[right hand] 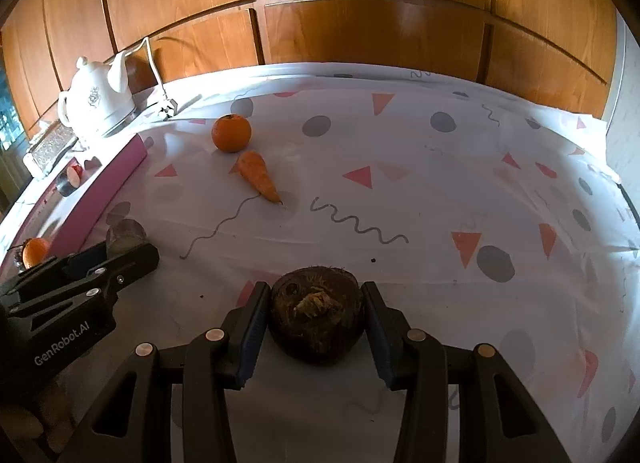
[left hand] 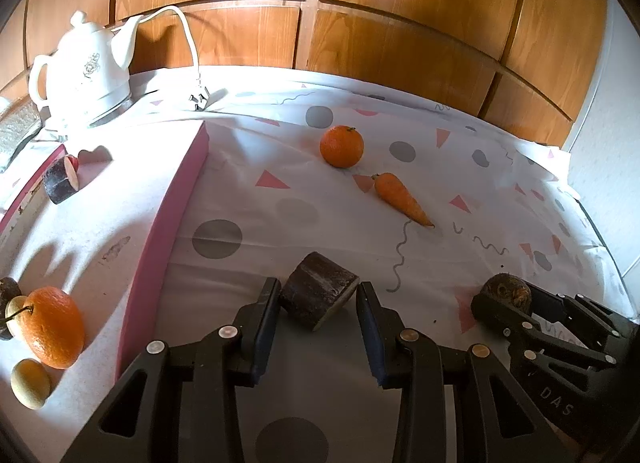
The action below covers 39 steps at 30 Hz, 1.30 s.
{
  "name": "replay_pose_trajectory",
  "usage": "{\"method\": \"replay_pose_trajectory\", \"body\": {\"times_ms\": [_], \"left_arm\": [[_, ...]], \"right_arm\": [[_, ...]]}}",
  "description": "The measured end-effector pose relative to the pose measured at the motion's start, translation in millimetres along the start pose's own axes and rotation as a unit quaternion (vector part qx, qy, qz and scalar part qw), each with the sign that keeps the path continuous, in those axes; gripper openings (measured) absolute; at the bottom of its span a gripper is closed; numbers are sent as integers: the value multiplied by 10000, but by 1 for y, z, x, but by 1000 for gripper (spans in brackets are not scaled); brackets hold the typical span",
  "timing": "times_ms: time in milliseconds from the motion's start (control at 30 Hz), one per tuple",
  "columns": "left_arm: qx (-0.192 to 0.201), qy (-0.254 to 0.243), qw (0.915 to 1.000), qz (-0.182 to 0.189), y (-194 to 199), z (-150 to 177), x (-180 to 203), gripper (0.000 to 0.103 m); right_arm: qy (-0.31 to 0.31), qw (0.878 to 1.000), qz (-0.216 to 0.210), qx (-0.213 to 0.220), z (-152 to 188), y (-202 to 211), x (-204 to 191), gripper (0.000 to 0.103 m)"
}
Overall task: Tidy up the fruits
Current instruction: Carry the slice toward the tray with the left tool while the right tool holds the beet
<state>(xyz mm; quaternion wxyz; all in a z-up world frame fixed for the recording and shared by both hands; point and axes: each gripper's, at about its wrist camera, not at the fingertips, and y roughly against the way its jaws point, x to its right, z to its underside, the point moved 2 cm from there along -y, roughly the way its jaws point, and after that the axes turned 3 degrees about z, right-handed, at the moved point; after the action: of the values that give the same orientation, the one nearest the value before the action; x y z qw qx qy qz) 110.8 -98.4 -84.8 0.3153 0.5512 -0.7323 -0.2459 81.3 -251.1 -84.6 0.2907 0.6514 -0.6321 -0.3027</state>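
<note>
Roughly half done, by our read. In the pink-edged tray [left hand: 160, 231] at the left of the left wrist view we already have an orange [left hand: 54, 327], a cut dark beet piece [left hand: 60, 179] and a couple of small pale round fruits [left hand: 30, 383]; a dark item at the far left edge is too cropped to name.

Left on the bench [right hand: 440, 191]: a tangerine [left hand: 341, 145] and a carrot [left hand: 402, 199] mid-frame, touching or nearly so.

Left claw [left hand: 318, 303] brackets a dark beet chunk [left hand: 318, 301], left pad touching, right pad just off it: apart, not clamped.

Right claw [right hand: 316, 313] straddles a whole beetroot [right hand: 316, 313], bottom centre of the right wrist view; pads sit at its sides, but we cannot tell if they are gripping.

White kettle [left hand: 86, 71] sits upper left, not part of the job.
</note>
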Motion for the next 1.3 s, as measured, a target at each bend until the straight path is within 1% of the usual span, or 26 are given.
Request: {"method": "replay_pose_trajectory", "body": {"times_ms": [533,900,1000,1300], "left_arm": [[-32,-176,9997,-172,1,0,5,38],[-72,-223,9995,-198,10,4,6,38],[-90,-204,9997,-120,20,6,7,38],[98,-300,9994,133,57,1,15,38]], "right_arm": [[30,9999,53,86,3,-1,-1,47],[56,9998,92,146,3,0,-2,47],[55,9998,88,144,3,0,-2,47],[108,9997,148,137,2,0,-4,47]]}}
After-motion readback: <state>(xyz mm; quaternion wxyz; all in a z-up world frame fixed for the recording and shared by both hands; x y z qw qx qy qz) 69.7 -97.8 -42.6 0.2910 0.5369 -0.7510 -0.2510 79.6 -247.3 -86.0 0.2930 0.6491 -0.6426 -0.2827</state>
